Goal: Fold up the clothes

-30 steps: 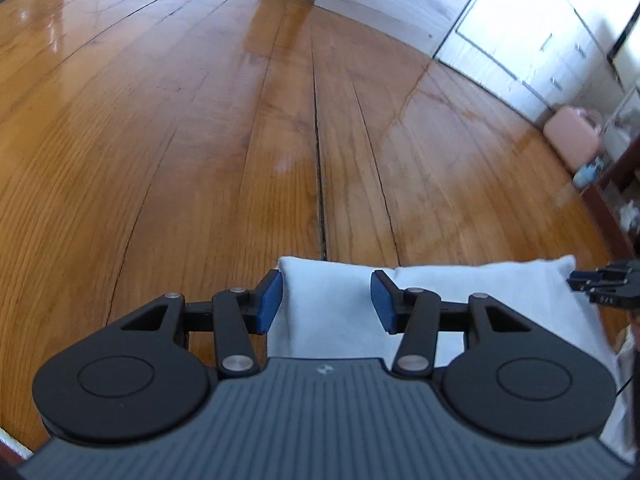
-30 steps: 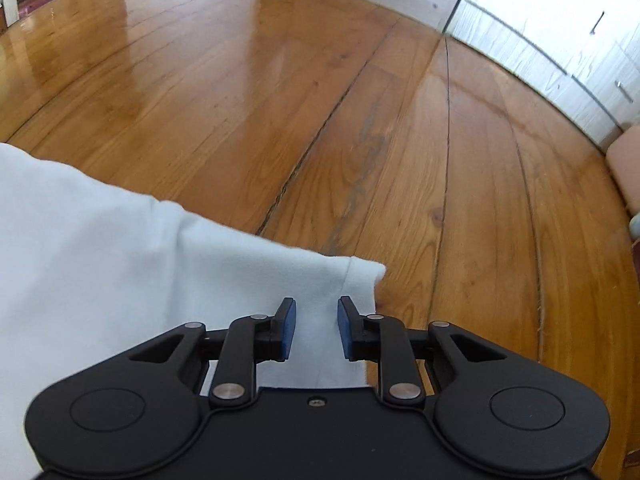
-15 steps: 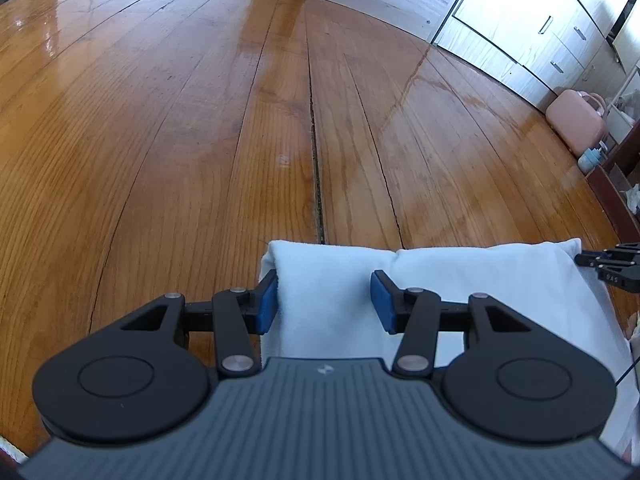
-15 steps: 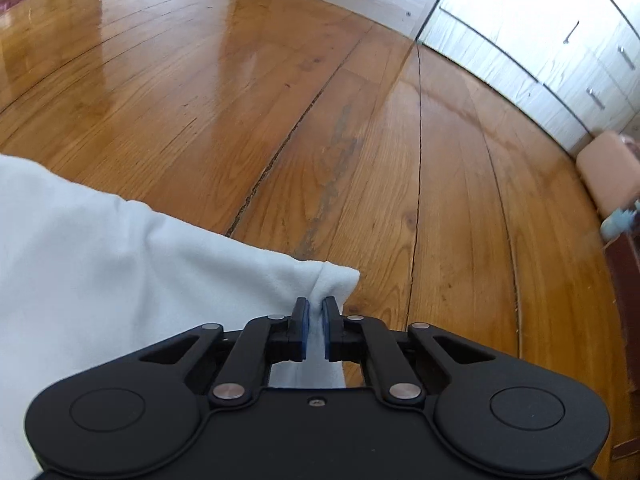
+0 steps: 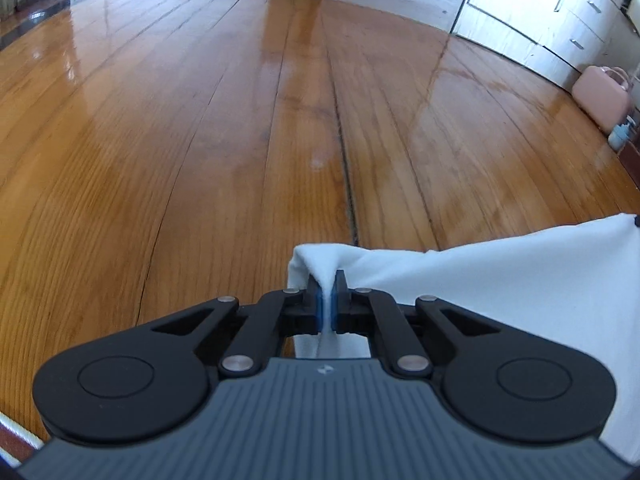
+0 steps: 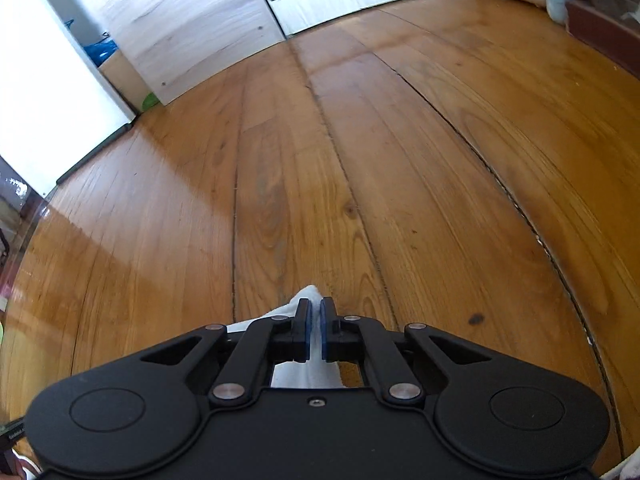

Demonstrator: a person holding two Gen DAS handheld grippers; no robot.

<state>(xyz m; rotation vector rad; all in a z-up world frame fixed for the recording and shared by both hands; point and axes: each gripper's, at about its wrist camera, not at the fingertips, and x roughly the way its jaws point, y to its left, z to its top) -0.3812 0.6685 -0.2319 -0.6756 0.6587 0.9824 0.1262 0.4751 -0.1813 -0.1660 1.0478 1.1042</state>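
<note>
While both tools are clenched, each bites a corner of the white cloth (image 5: 500, 280). Left gripper (image 5: 329, 286): jaws have just been closing, blue pads now pinch a ridge of fabric between them, the cloth bunched into a small peak at the near centre of the left wrist view. From that pinch the cloth stretches right and slightly far, long axis running left to right across the view, its top edge rising to the right frame edge; a dark bit at that far right corner is too small to identify. Cloth sits over the wooden floor (image 5: 240, 140), near part of the scene; whether any of it touches the boards cannot be told.

Right gripper (image 6: 315, 308): also squeezed tight on fabric, a white tip of the cloth (image 6: 308, 294) poking out just past the pads, pointing far; more fabric under the tool body. Floor planks run near to far. Farther off: white cabinets (image 5: 560, 12) at far right, pink bag (image 5: 600, 96) by them on the floor.
</note>
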